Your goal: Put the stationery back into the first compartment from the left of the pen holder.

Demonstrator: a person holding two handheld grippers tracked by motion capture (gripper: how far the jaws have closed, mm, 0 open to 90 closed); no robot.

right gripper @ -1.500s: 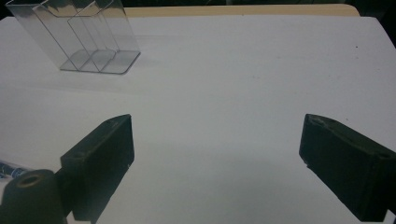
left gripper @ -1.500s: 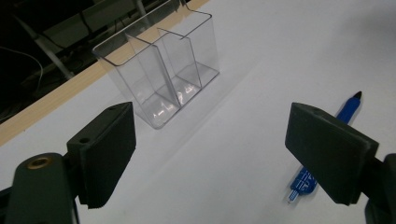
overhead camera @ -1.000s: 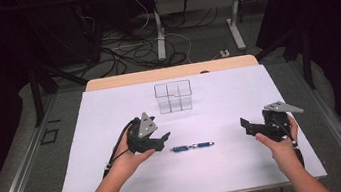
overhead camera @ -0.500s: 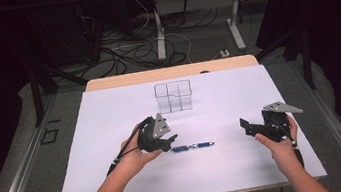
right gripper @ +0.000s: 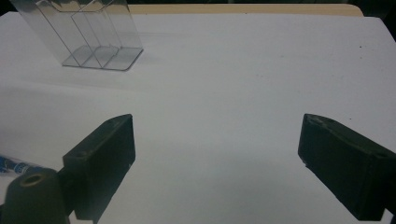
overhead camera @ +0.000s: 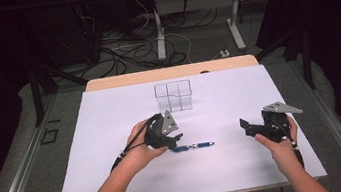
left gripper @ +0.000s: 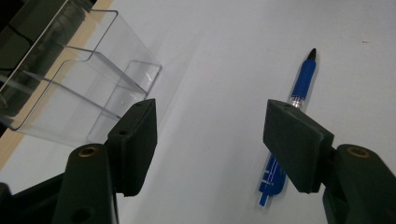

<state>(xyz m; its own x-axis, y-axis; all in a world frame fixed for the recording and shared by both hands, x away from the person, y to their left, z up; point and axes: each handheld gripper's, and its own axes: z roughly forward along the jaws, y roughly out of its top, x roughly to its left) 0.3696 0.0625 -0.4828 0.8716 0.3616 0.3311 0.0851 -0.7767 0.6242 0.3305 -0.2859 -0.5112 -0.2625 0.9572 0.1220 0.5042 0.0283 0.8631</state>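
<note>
Since a second ago, the left gripper [overhead camera: 173, 138] has slid rightward across the table toward the pen, while the right gripper [overhead camera: 246, 127] has stayed where it was; the pen has not shifted.

Viewed from above, left to right: the person's left forearm reaches in from the bottom edge; the left hand [overhead camera: 141, 148] holds its black two-jaw gripper low over the white-covered rectangular table [overhead camera: 95, 182], just at the near end of a slim blue ballpoint pen with a clear middle section and black tip [overhead camera: 194, 146]; the pen lies flat near the table's centre, pointing to the right. In the left gripper view the jaws stand wide apart and hold nothing; the pen [left gripper: 292, 121] lies partly under the right-hand jaw rather than between the two, so that jaw hides its middle.

Behind the pen, toward the far edge, stands a clear plastic box divided into compartments [overhead camera: 174, 95]; it sits well apart from the pen, with bare table between.

Farther right, the right hand [overhead camera: 280, 140] holds its gripper over bare table, well apart from the pen; its jaws are also spread wide and empty.

Beyond the table, tangled cables [overhead camera: 117, 53] lie on the floor among metal desk legs [overhead camera: 159, 27].
</note>
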